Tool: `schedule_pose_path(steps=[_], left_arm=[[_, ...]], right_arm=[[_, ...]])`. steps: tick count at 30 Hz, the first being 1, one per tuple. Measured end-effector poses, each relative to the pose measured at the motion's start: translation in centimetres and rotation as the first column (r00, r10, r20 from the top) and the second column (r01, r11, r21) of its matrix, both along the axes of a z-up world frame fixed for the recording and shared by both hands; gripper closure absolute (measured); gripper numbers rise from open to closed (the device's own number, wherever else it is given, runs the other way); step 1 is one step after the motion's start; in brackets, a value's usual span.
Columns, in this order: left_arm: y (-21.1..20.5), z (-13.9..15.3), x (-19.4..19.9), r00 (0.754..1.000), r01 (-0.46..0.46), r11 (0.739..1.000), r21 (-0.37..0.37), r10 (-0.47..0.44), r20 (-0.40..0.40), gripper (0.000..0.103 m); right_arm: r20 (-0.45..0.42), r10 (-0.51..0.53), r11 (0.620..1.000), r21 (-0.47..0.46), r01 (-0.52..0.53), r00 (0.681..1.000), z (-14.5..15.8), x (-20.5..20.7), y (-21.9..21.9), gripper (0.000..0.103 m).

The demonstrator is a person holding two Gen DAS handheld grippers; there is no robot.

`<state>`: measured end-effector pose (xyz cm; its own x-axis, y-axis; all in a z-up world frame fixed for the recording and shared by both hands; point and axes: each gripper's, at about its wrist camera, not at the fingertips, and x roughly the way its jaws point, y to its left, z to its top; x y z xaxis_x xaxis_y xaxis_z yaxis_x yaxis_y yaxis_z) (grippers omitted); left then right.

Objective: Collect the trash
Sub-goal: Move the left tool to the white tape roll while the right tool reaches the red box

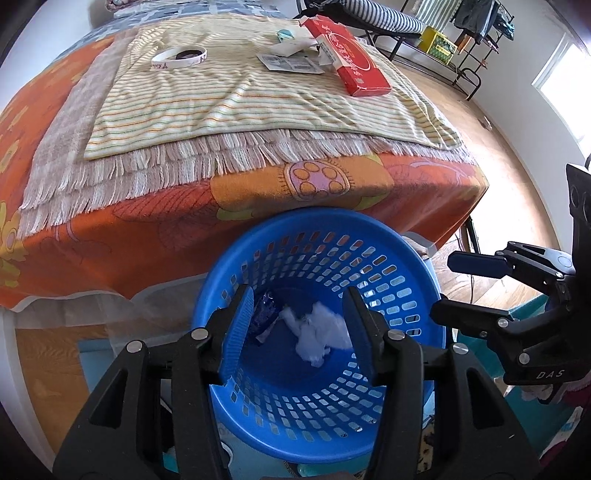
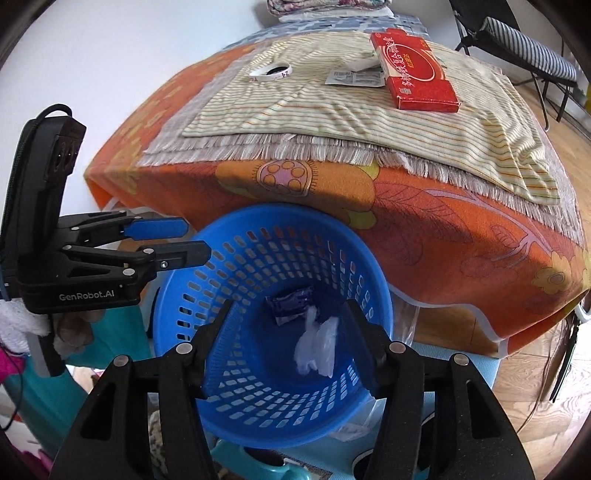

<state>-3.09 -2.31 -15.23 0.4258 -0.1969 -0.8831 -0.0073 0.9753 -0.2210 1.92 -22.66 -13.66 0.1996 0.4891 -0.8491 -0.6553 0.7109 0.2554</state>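
A blue perforated basket (image 1: 413, 266) (image 2: 177, 295) stands on the floor against the table's front edge. In it lie a crumpled white plastic piece (image 1: 321, 332) (image 2: 317, 339) and a dark blue wrapper (image 1: 264, 314) (image 2: 291, 301). My left gripper (image 1: 297, 328) is open and empty over the basket; it also shows in the right wrist view (image 2: 194, 242). My right gripper (image 2: 286, 343) is open and empty over the basket; it also shows in the left wrist view (image 1: 448, 284). On the table lie a red box (image 1: 347, 55) (image 2: 417, 70), a white paper label (image 1: 291, 62) (image 2: 354, 78) and a white tape ring (image 1: 179, 57) (image 2: 271, 72).
The table carries an orange flowered cloth (image 1: 110, 229) (image 2: 461, 240), a fringed mat and a striped towel (image 1: 240, 96) (image 2: 351, 114). A black rack with striped cushion (image 1: 388, 22) (image 2: 528, 44) stands at the back right on wooden floor (image 1: 509, 170).
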Motion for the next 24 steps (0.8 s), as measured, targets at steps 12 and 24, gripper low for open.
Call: schedule_pose_path(steps=[12,24], left_arm=[[0.9,1.0,1.0,1.000,-0.027,1.000,0.006,0.027,0.010,0.052],[6.1,6.8,7.3,0.986,-0.125,0.992,0.014,0.123,0.113,0.041]], right_arm=[[0.040,-0.003,1.000,-0.021,0.004,0.999,0.5,0.1,0.2,0.044],[0.069,-0.084,0.996,0.028,0.082,0.994,3.2,3.4,0.4,0.036]])
